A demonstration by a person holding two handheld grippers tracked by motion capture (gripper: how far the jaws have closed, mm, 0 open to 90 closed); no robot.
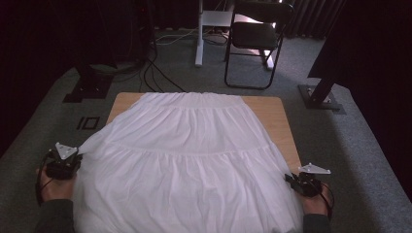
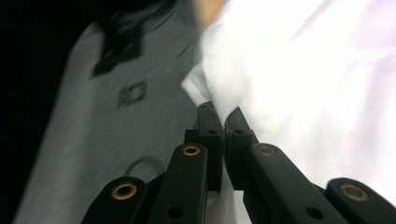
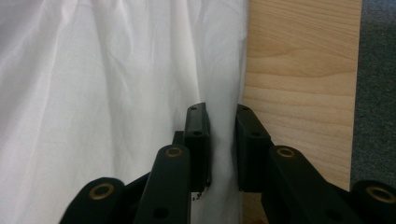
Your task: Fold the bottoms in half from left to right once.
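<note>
At the left edge, the left tongs (image 1: pixel 62 162) sit beside the tabletop (image 1: pixel 277 121), and the left gripper view shows their jaws pressed nearly together with a fold of the white skirt (image 1: pixel 189 160) pinched between them at its side edge, where a small corner of cloth is drawn out past the table's side over the grey carpet (image 1: pixel 43 126). The skirt itself lies spread flat across almost the whole tabletop, gathered waistband at the far end, tiered panels widening toward the person, and the hem hanging off the near edge. It looks like thin, light cotton: soft, limp, easily creased, with nothing stiff in it, so it should drape and sag wherever it is not held, and slide readily over the smooth wood. A single layer could slip from a pinch, so the side edges or seams, where the fabric bunches, seem the safest places to grip. At the right edge, the right tongs (image 1: pixel 302 183) are partly spread; the right gripper view shows the skirt's edge lying in the gap between the jaws, not yet clamped, with bare wood just beside it.
</note>
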